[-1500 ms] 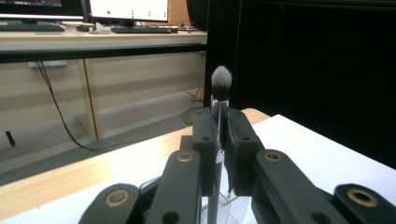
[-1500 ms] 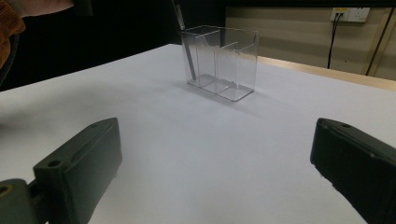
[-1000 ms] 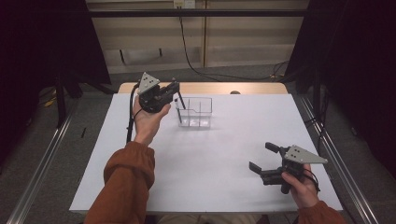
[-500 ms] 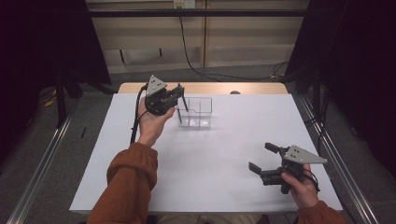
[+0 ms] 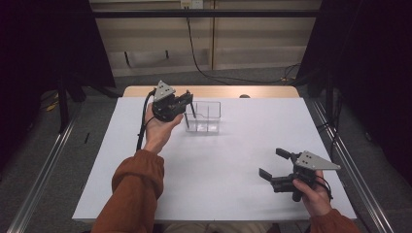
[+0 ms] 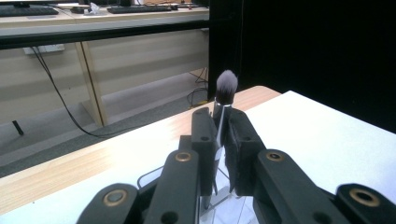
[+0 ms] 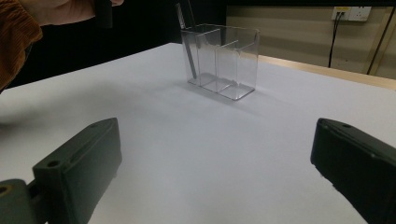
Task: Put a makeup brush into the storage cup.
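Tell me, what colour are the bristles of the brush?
Grey-purple bristles, paler at the tip; the left gripper view shows them best.

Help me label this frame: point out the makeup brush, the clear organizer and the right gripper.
makeup brush (image 6: 226, 87), left gripper view, bristle head.
clear organizer (image 7: 236, 60), right gripper view, front wall.
right gripper (image 5: 275, 162), high view, between its open jaws.

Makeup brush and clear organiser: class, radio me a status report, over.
Left claw shut on makeup brush, handle entering clear organiser. Right claw open, idle. Nothing in the way.
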`<state>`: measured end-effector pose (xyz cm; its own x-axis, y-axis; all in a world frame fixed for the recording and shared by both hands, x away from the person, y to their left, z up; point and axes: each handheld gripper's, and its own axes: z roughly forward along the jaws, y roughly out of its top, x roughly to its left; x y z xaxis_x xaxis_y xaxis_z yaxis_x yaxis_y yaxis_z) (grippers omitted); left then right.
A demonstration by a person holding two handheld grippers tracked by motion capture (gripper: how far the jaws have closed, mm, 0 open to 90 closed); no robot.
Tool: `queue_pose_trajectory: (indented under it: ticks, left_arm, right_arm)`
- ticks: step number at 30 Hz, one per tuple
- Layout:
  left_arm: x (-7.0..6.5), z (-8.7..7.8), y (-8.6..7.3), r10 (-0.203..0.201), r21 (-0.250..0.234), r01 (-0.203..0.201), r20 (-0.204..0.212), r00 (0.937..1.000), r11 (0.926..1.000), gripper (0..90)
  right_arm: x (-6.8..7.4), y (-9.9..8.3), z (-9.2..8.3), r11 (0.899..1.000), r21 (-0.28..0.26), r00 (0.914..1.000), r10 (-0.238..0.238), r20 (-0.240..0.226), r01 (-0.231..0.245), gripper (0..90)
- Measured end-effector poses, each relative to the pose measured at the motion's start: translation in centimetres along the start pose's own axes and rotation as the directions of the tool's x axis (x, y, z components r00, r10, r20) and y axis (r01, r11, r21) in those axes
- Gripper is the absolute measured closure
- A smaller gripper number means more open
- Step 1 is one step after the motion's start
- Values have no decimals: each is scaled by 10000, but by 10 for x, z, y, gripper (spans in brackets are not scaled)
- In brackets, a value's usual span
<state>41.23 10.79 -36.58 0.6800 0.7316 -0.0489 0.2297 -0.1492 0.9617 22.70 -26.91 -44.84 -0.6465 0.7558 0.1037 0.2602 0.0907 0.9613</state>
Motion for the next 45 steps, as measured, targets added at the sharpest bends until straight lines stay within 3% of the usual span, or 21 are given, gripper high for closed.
queue_pose_trajectory:
  ticks: [15, 26, 32, 39, 45]
  left_arm:
    - [2, 10, -8, -66, 330, 67, -27, 10000, 9994, 826]
    - [4, 13, -10, -162, 174, 162, -2, 9999, 9997, 770]
    - [5, 11, -9, -115, -35, 114, -107, 9999, 9999, 641]
    - [8, 9, -8, -333, -242, 330, -94, 9994, 9992, 442]
    - [11, 9, -8, -533, -125, 532, -94, 9985, 9985, 260]
  right_arm:
    - [0, 0, 0, 10000, 25, 10000, -9, -23, 9, 16]
    - [0, 0, 0, 10000, 13, 10000, 5, -46, -4, 16]
    - [0, 0, -1, 10000, -3, 10000, 9, -25, -9, 16]
    - [0, 0, 0, 10000, -4, 10000, 6, -20, -6, 16]
    - [-2, -1, 0, 10000, -11, 10000, 48, 0, -48, 16]
